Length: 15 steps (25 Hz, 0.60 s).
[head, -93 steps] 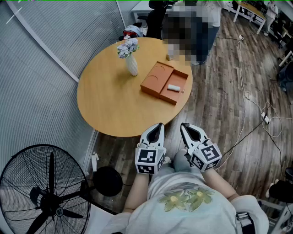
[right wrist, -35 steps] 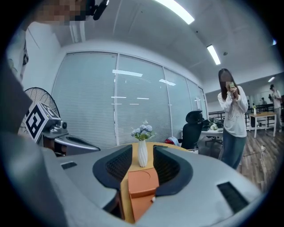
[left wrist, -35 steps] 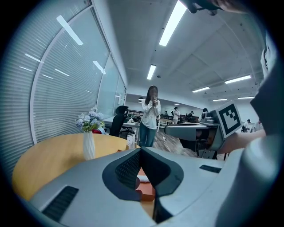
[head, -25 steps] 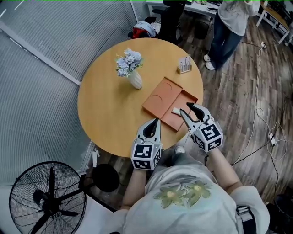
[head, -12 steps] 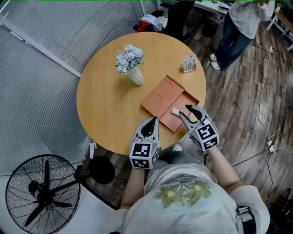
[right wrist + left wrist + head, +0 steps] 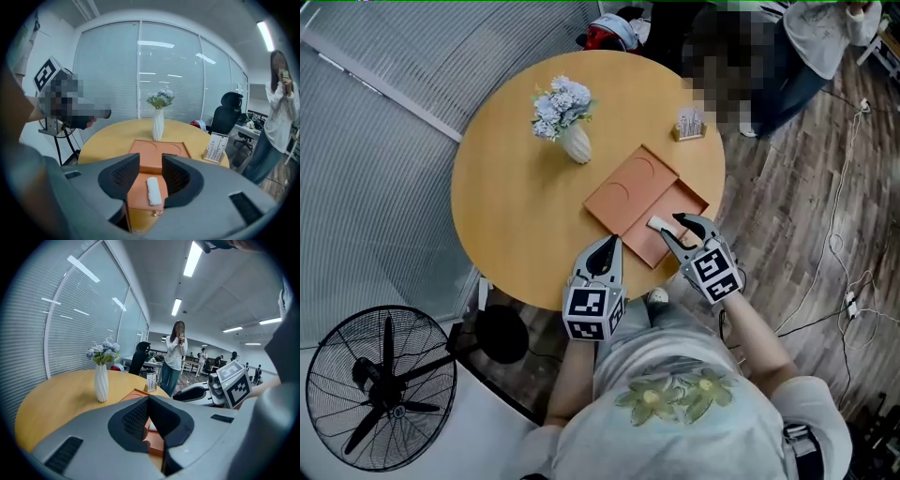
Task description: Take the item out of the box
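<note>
Risk: right claw [image 6: 669, 225], jaws apart at the white item [image 6: 153, 191] lying in the orange box [image 6: 623, 197], shoves the box off the table [image 6: 506, 206] edge (left claw [image 6: 607, 249] closed, empty, not bracing).

The person wears a pale short-sleeved T-shirt [image 6: 712, 441] with a yellow-green flower print. The left gripper [image 6: 613, 242] and right gripper [image 6: 671, 227] have light grey shells and black ribbed pads [image 6: 123, 176]; behind the jaws each carries a white cube [image 6: 592, 313] with black square markers
</note>
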Available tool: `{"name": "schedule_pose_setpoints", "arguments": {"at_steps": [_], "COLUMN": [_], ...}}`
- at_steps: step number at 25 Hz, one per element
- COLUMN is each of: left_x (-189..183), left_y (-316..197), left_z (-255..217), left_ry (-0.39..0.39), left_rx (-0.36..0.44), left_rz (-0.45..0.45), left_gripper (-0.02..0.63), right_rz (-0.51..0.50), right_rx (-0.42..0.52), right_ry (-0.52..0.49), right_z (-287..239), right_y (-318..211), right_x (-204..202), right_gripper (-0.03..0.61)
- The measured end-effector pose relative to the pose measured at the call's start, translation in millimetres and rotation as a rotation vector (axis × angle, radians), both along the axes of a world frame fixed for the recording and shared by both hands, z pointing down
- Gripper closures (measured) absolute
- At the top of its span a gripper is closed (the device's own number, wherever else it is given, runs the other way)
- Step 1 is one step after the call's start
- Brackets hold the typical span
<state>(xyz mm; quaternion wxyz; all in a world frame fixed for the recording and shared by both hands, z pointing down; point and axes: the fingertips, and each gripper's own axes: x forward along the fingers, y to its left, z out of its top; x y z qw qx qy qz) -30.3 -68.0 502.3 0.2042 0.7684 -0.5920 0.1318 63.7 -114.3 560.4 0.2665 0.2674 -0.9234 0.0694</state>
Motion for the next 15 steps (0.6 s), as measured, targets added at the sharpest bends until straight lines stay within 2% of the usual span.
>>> {"name": "schedule_pose_setpoints", "arguments": {"at_steps": [15], "left_x": [-13.3], "left_y": [-39.4], "left_z": [8.5], "left_ry": [-0.01], "left_rx": [-0.038], "left_rz": [0.073], "left_gripper": [0.612], "right_rz": [-0.038], "right_rx": [-0.063], "right_ry": [0.191], "right_z": [57.0], "right_y": [-13.7], "right_x": [-9.0], "right_gripper": [0.423]}}
